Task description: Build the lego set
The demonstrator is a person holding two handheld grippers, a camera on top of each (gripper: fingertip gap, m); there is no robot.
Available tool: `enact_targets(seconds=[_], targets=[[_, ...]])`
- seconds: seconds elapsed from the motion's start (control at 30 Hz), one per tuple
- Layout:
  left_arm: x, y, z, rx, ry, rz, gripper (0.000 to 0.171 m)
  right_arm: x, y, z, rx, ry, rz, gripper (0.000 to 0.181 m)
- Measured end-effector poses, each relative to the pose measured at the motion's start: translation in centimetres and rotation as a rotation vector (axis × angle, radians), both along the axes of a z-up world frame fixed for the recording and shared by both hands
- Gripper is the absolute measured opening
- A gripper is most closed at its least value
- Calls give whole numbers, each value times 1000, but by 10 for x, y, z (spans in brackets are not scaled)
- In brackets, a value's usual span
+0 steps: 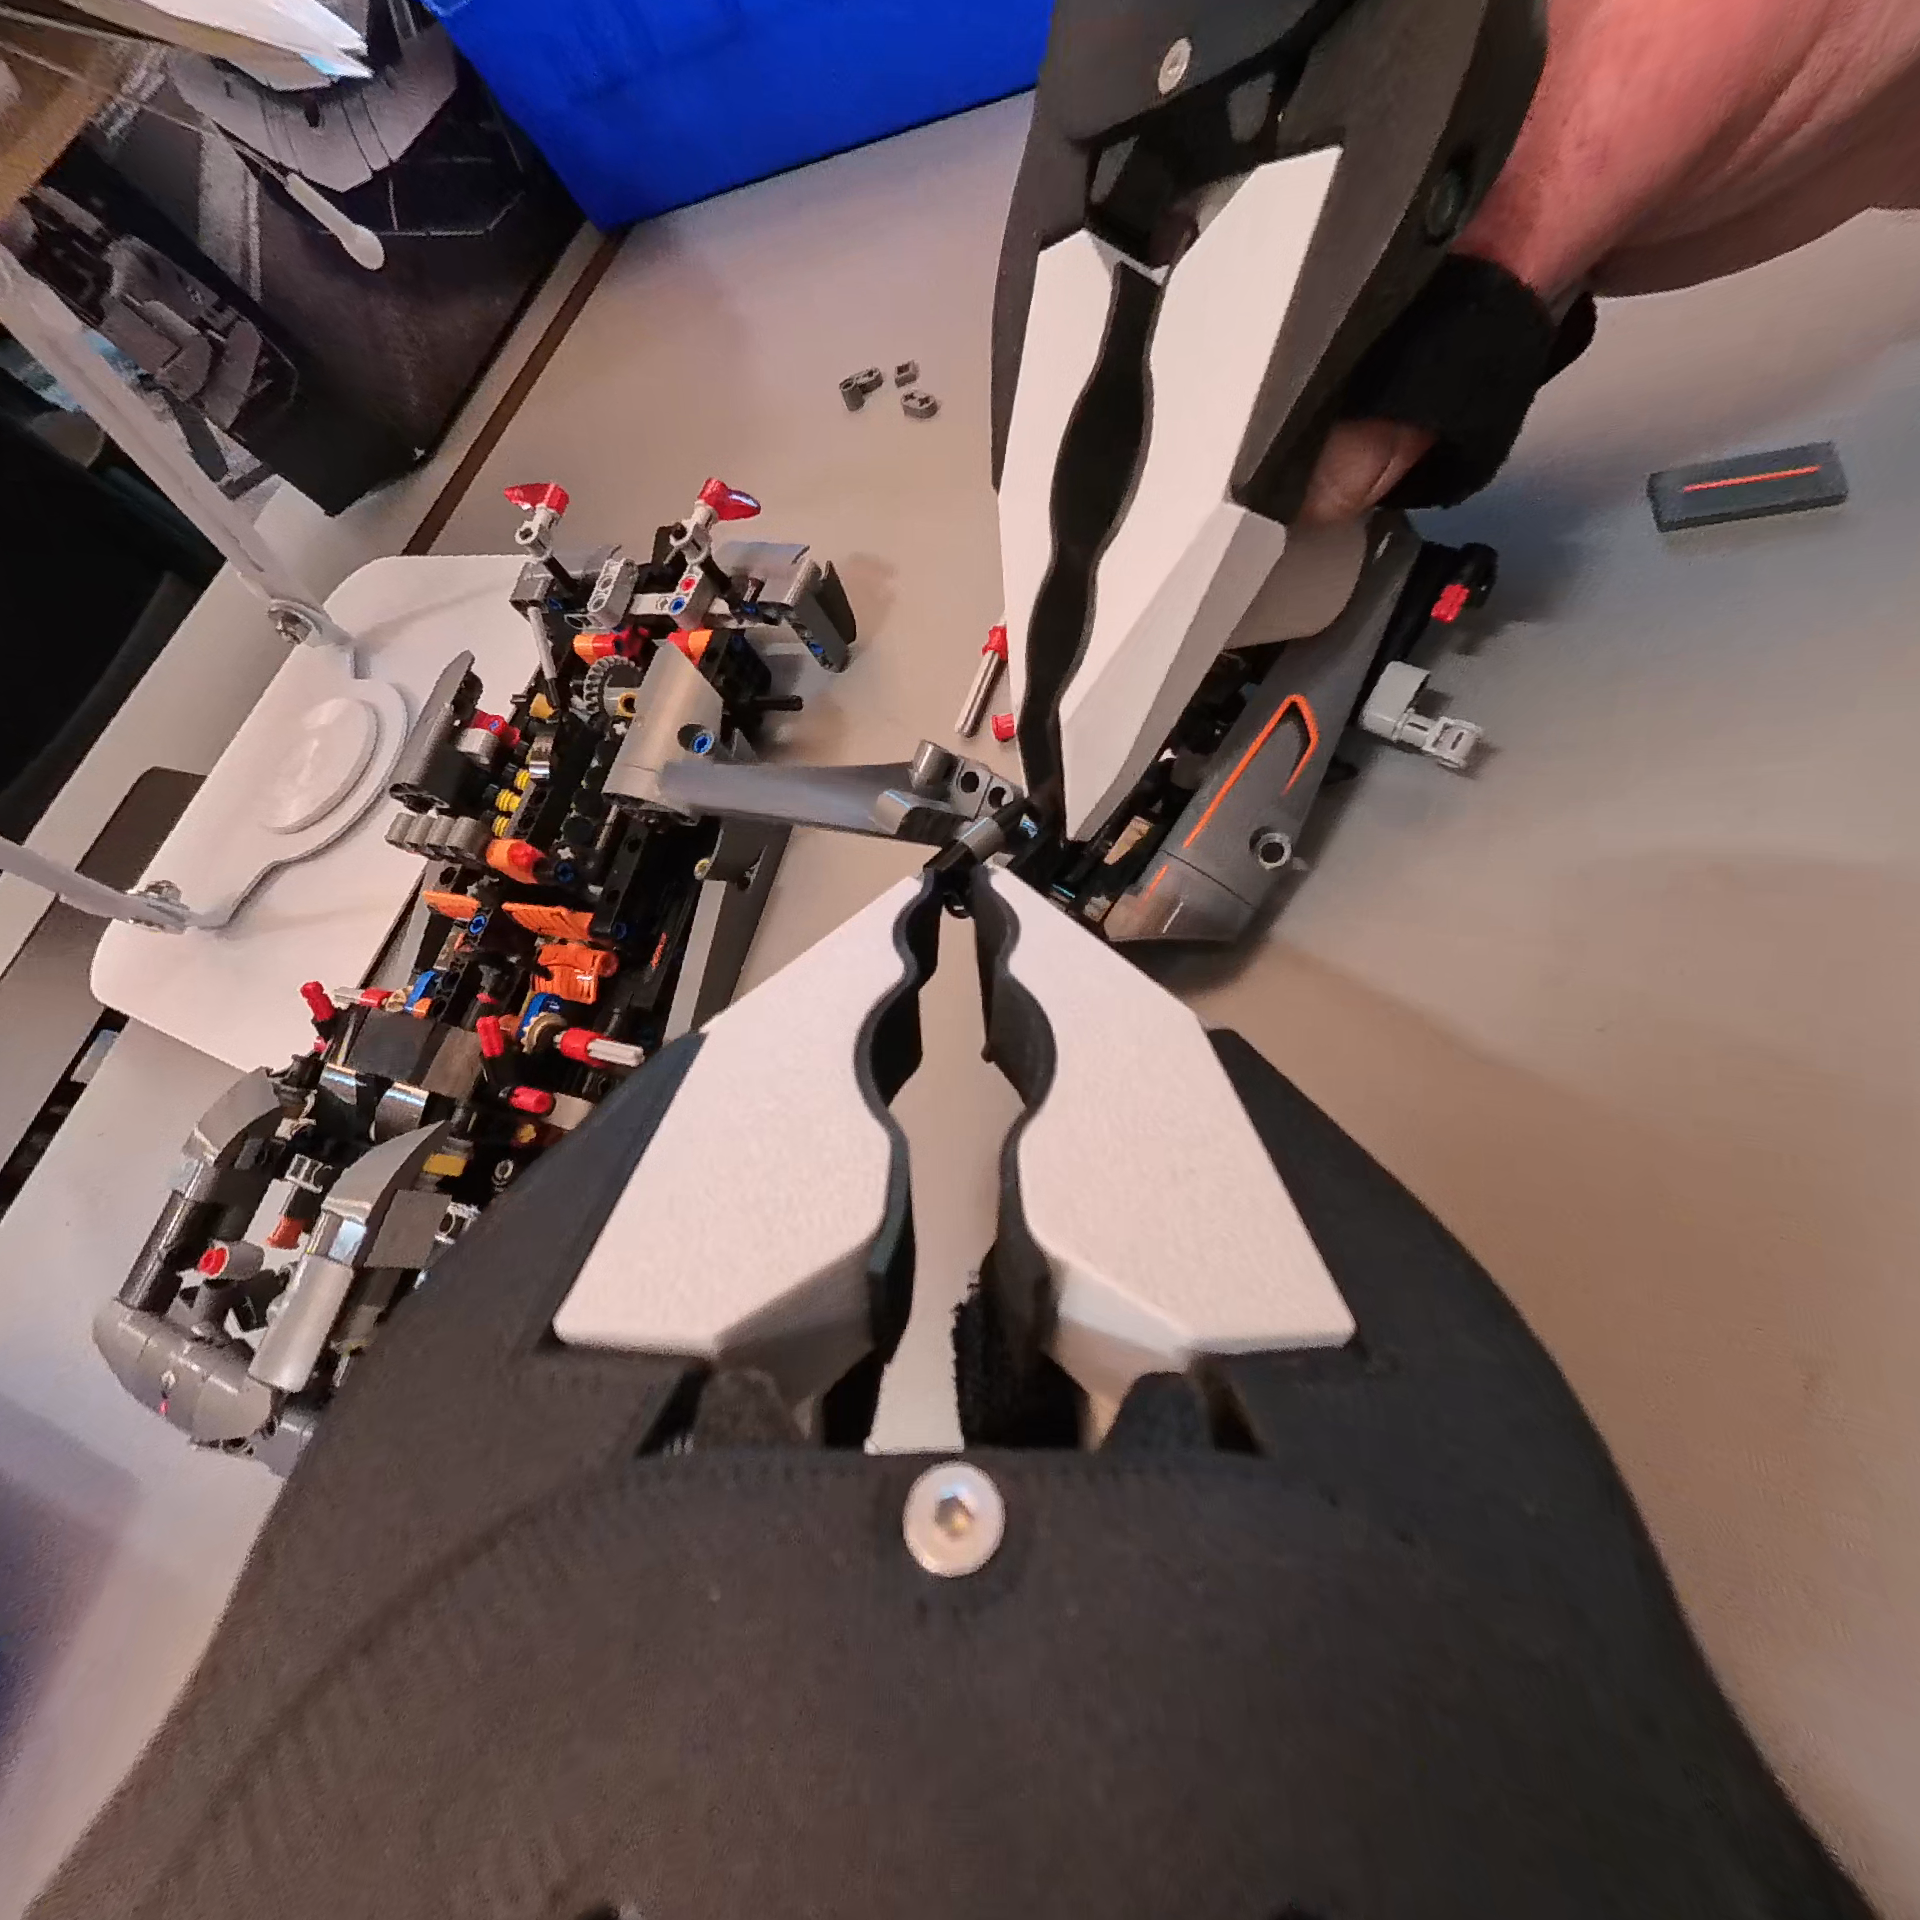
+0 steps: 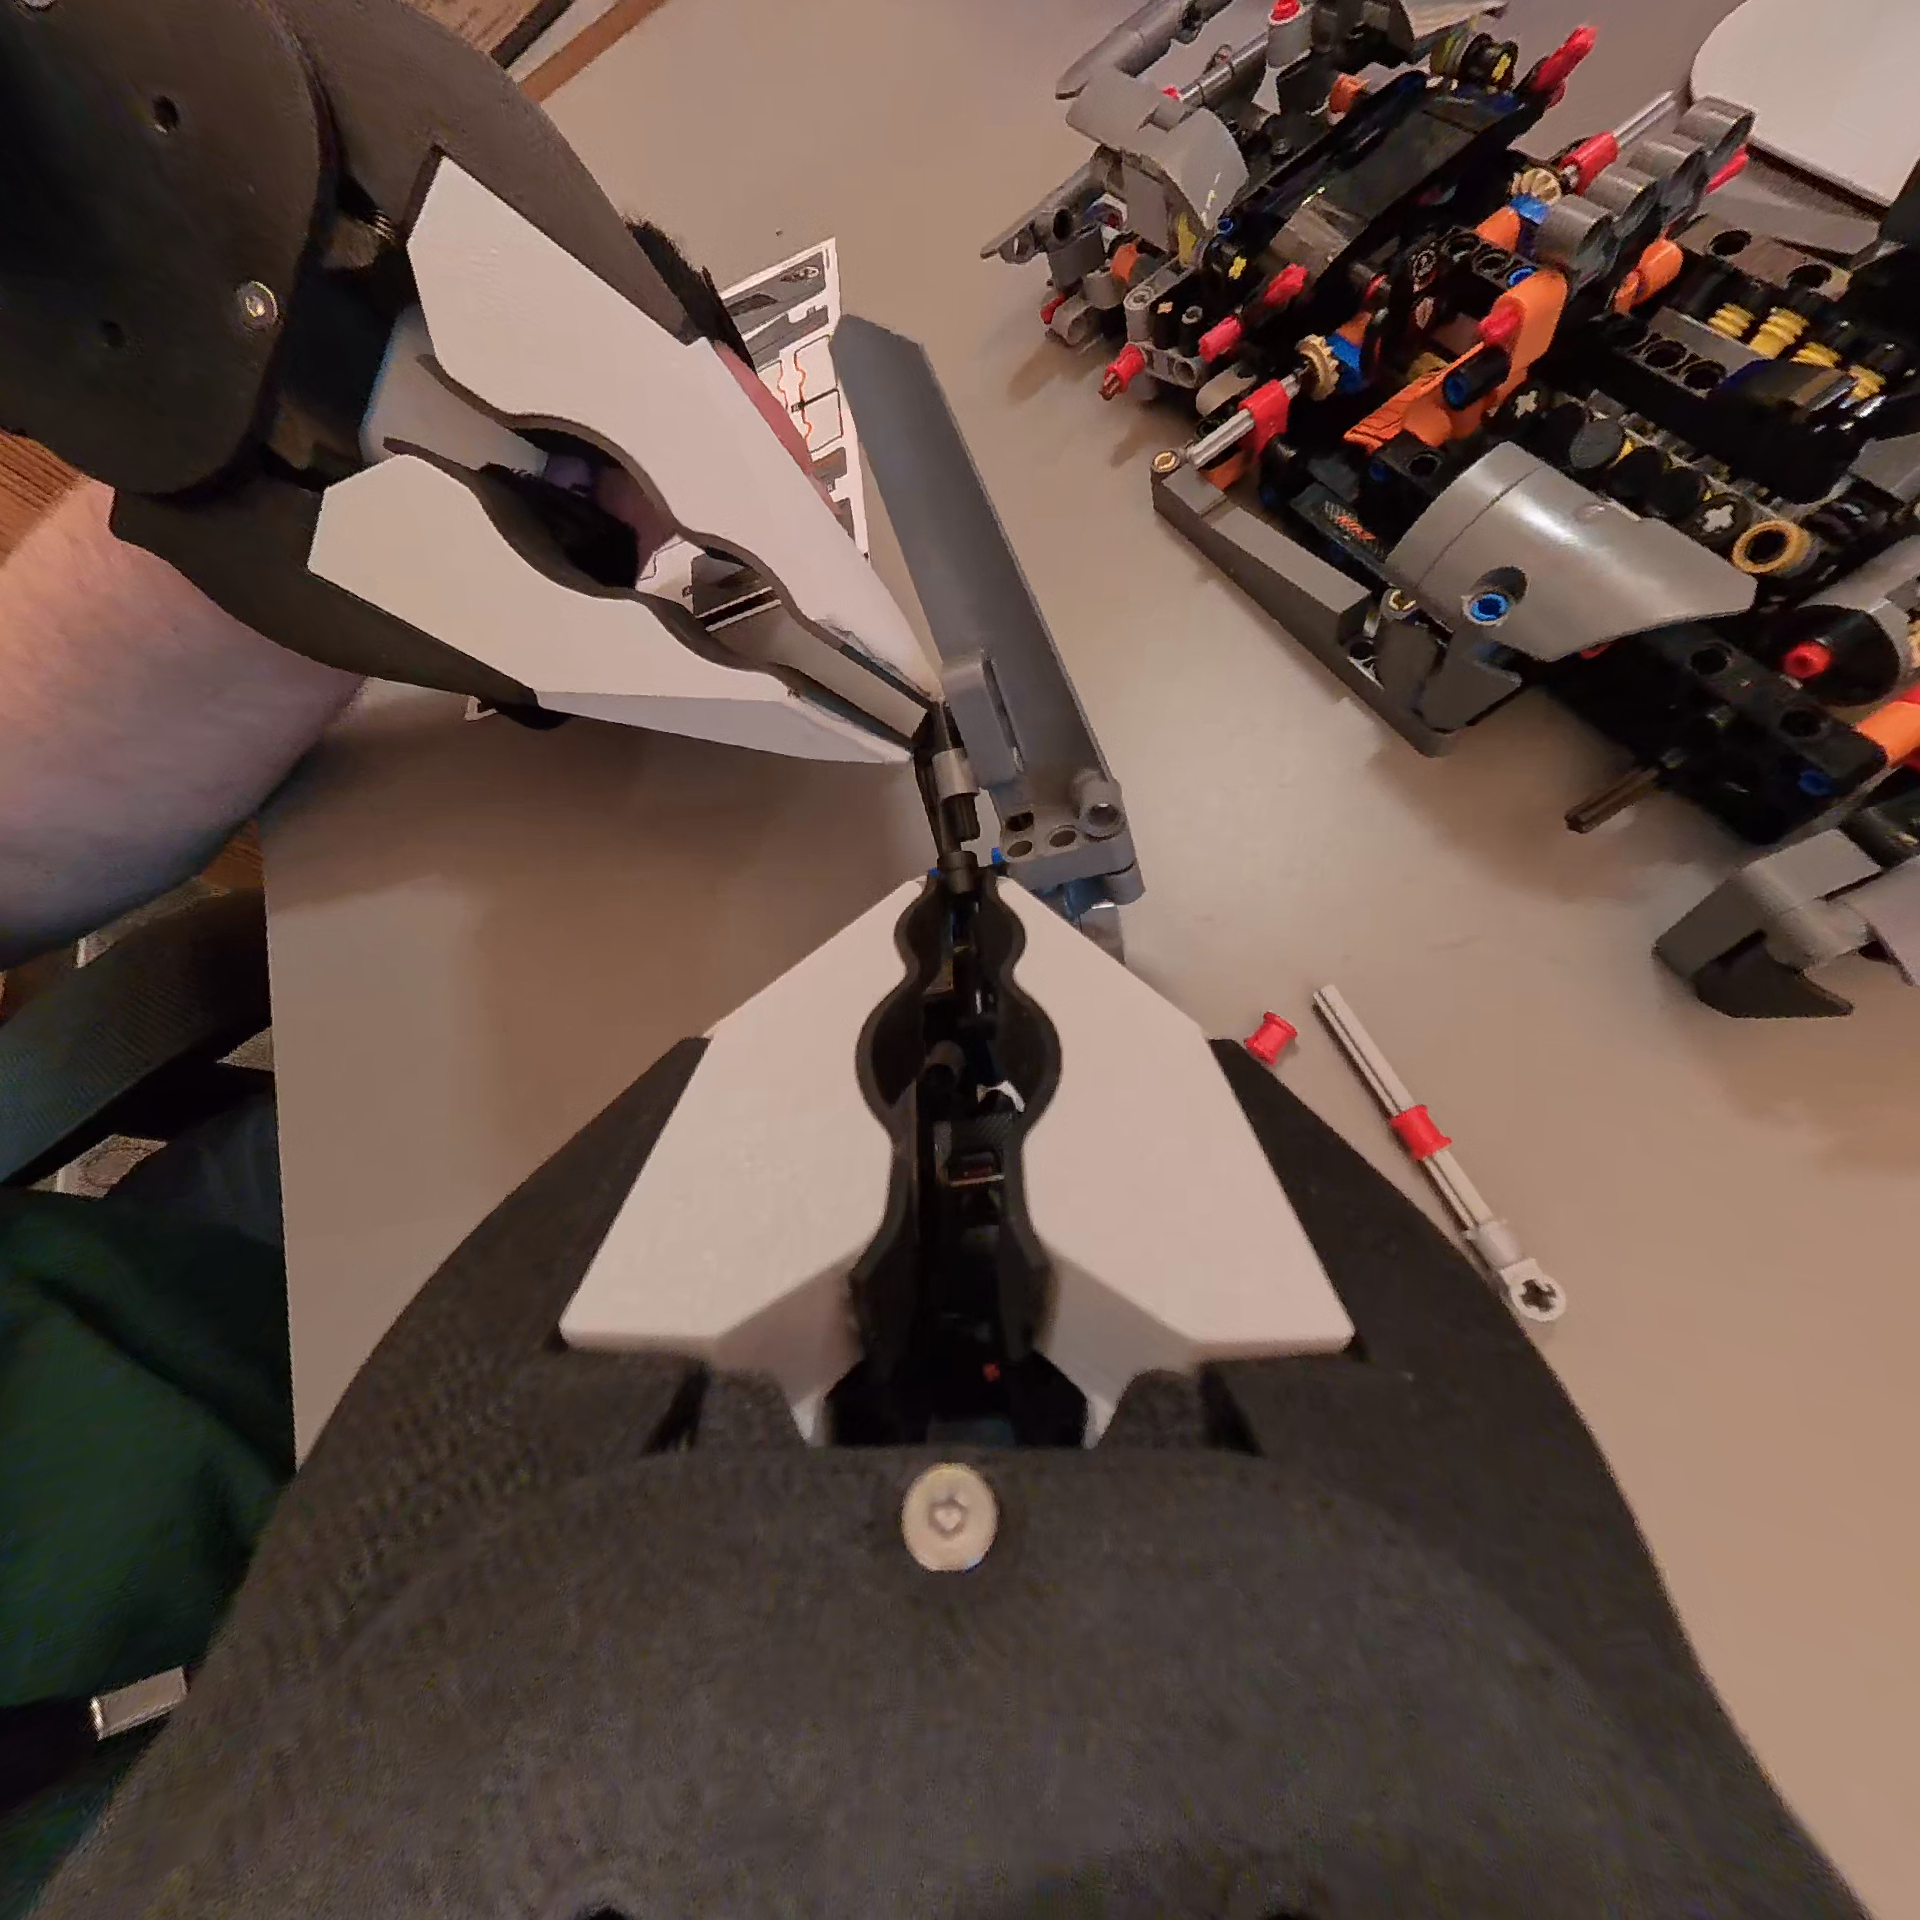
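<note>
Above table, left tongs (image 1: 951,894) and right tongs (image 2: 951,883) tip-to-tip.

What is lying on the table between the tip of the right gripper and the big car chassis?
In the right wrist view, a red bush and a grey axle with a red collar lie on the table between the right gripper and the chassis.

The left gripper (image 1: 961,899) and right gripper (image 2: 961,894) meet tip to tip above the table — both jaws pinched nearly closed, each held in a hand (image 1: 1683,145).
</note>
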State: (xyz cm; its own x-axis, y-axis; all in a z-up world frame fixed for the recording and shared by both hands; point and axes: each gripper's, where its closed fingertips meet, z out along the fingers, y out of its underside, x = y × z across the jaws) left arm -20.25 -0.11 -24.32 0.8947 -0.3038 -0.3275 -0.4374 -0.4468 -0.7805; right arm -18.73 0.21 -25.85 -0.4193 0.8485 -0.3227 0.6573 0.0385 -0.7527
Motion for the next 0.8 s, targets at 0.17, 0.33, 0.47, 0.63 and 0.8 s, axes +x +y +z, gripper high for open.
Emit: enact_targets(seconds=[0.17,0.33,0.47,0.63,0.8], targets=[[-9,-8,-3,-58,-11,-18,12,0,1,-1,16,12,-8,4],[-6,-13,-15,-142,-52,-77,25,-1,0,-1,20,26,-17,4],[-3,-9,-27,-175,-37,-89,24,-2,0,0,26,35,-17,4],[-1,-4,-22,-160,-91,-119,8,-3,1,1,30,48,-21,4],[-1,-3,-22,-188,-125,-151,5,-4,3,1,32,53,-26,4]])
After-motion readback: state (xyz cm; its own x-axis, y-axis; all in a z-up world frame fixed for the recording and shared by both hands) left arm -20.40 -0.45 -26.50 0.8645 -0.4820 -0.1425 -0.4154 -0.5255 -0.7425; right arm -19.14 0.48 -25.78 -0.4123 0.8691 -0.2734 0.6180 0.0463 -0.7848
